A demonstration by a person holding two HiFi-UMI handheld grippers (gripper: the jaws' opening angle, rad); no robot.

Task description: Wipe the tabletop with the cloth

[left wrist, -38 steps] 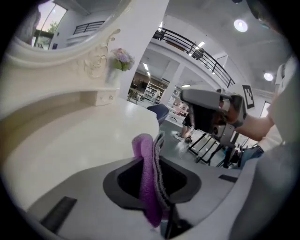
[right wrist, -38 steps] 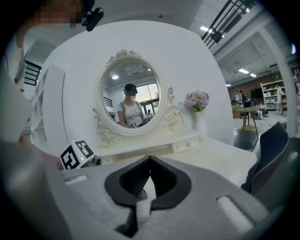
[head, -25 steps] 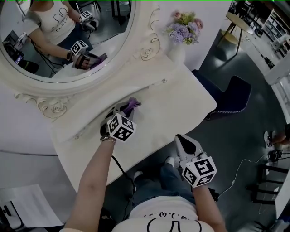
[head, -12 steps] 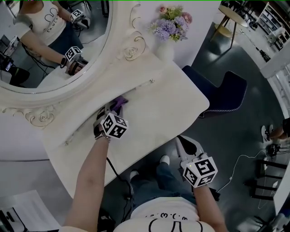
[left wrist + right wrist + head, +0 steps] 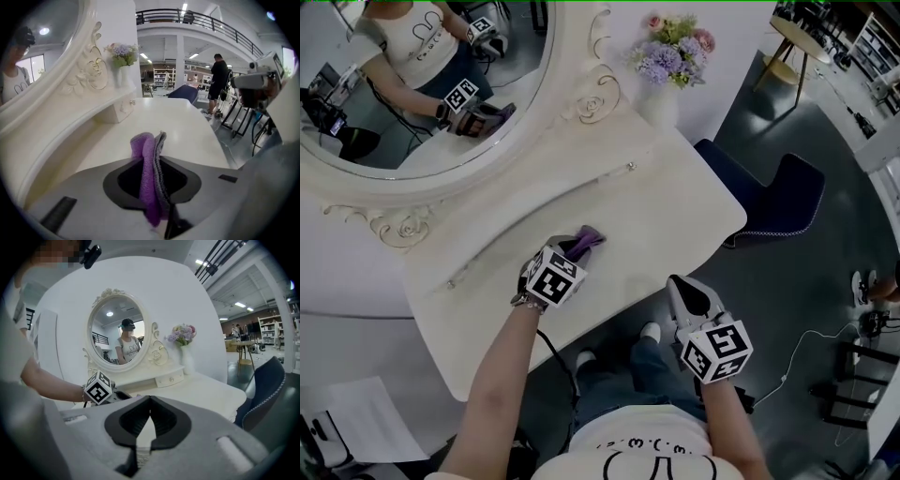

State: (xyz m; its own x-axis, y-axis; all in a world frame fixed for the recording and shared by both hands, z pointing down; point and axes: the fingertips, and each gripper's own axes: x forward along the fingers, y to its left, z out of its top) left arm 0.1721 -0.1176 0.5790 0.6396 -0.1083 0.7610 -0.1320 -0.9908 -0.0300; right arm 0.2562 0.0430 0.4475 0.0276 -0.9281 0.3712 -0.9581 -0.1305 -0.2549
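A purple and grey cloth (image 5: 151,164) is pinched between the jaws of my left gripper (image 5: 152,173), which is shut on it. In the head view the cloth (image 5: 585,240) pokes out ahead of the left gripper (image 5: 567,255) and lies against the white tabletop (image 5: 666,202) near its middle. My right gripper (image 5: 689,298) hovers off the table's front edge, over the floor, its jaws closed together with nothing between them. The right gripper view shows that gripper (image 5: 149,420) pointing toward the dressing table.
An oval mirror (image 5: 422,84) in a carved white frame stands at the back of the table. A vase of flowers (image 5: 670,61) sits at the back right corner. A dark blue chair (image 5: 769,192) stands to the right. A small drawer with knobs (image 5: 630,167) runs under the mirror.
My left gripper has slid the cloth across the tabletop toward the front and right. The right gripper has stayed about where it was.
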